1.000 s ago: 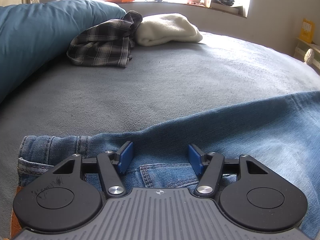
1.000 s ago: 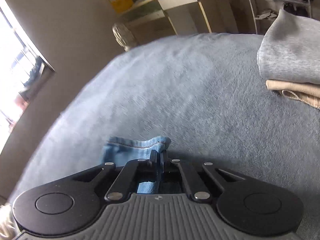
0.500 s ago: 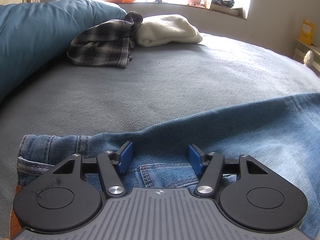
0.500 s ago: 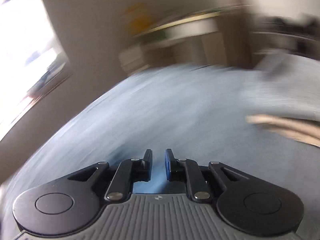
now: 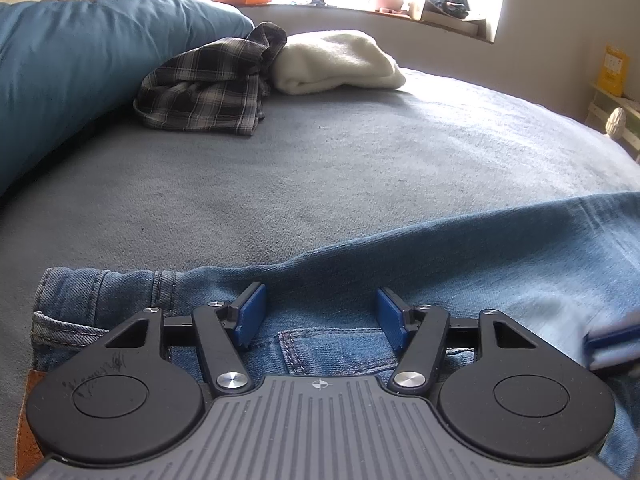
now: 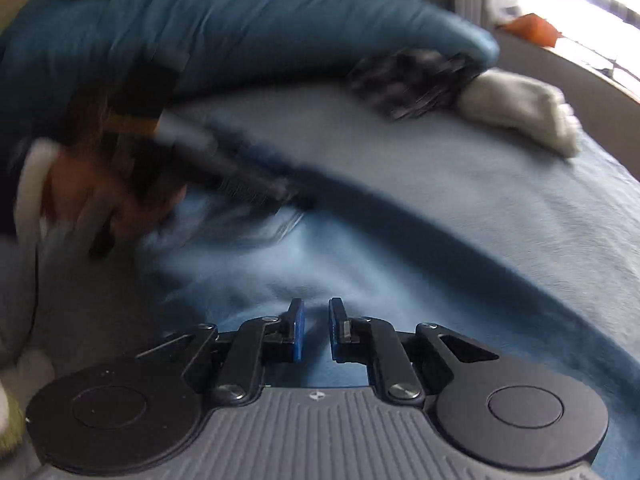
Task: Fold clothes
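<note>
Blue jeans (image 5: 480, 264) lie flat across the grey bed cover (image 5: 320, 160), waistband at the left and leg running off to the right. My left gripper (image 5: 318, 316) rests low over the pocket area, jaws wide open, nothing between the blue pads. In the blurred right wrist view, my right gripper (image 6: 316, 330) hovers over the jeans (image 6: 248, 264) with a narrow gap between its pads and no cloth in it. The left gripper (image 6: 224, 176) and the hand (image 6: 92, 200) holding it show there at the left. A blurred blue streak (image 5: 608, 344) sits at the left view's right edge.
A teal duvet (image 5: 80, 60) bulks along the left side of the bed. A crumpled plaid shirt (image 5: 208, 88) and a folded cream garment (image 5: 336, 64) lie at the far end under the windowsill (image 5: 360, 4). White furniture with a yellow box (image 5: 612, 68) stands at the right.
My right gripper has let go of the jeans hem it was pinching and swung round quickly toward the duvet and the left gripper. The left gripper has stayed still and open.
</note>
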`<state>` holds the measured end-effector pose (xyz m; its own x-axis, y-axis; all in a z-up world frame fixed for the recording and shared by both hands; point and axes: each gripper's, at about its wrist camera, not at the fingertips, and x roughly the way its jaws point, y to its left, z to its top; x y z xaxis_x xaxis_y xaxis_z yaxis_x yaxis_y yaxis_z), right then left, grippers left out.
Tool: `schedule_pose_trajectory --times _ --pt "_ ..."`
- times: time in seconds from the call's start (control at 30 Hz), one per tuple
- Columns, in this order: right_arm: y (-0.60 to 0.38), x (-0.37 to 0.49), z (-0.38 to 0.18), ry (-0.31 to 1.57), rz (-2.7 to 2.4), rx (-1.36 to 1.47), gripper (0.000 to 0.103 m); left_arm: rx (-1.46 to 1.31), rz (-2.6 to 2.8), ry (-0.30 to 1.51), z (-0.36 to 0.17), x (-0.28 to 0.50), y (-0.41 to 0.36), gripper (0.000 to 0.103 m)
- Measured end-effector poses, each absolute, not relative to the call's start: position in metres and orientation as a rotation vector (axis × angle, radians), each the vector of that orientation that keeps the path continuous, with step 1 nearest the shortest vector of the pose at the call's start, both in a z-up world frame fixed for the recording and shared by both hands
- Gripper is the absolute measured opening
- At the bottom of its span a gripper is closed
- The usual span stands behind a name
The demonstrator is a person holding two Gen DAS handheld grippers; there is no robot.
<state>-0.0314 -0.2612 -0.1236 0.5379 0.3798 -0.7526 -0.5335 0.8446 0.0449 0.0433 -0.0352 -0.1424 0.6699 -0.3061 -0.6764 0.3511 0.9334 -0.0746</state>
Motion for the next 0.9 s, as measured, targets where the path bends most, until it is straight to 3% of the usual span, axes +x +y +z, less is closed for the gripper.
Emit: schedule_pose_trajectory --times 0.2,0.27,0.3,0.43,0.53,0.7,0.9 --pt "-0.379 -0.027 -0.138 0.971 0.219 0.004 0.012 0.042 -0.381 0.74 -0.145 0.044 -0.032 0.062" --pt "-0.457 -0.041 -0.142 0.954 0.003 0.183 0.009 0.038 -0.384 0.738 -0.145 0.044 -0.032 0.062" --pt "-0.497 -0.048 -0.144 0.941 -0.106 0.272 0.0 0.036 -0.385 0.737 -0.145 0.043 -0.032 0.063" --pt "-0.593 -0.085 -0.143 0.831 -0.515 0.49 0.0 0.025 -0.389 0.744 -0.144 0.046 -0.03 0.063" --pt "-0.584 -0.085 -0.13 0.802 -0.55 0.443 0.0 0.028 -0.388 0.744 -0.144 0.045 -0.031 0.063" --pt "-0.51 -0.04 -0.113 0.82 -0.037 0.287 0.0 0.042 -0.385 0.742 -0.144 0.045 -0.033 0.063" --pt "-0.465 -0.003 -0.137 0.906 0.228 0.116 0.0 0.049 -0.385 0.744 -0.144 0.046 -0.034 0.063"
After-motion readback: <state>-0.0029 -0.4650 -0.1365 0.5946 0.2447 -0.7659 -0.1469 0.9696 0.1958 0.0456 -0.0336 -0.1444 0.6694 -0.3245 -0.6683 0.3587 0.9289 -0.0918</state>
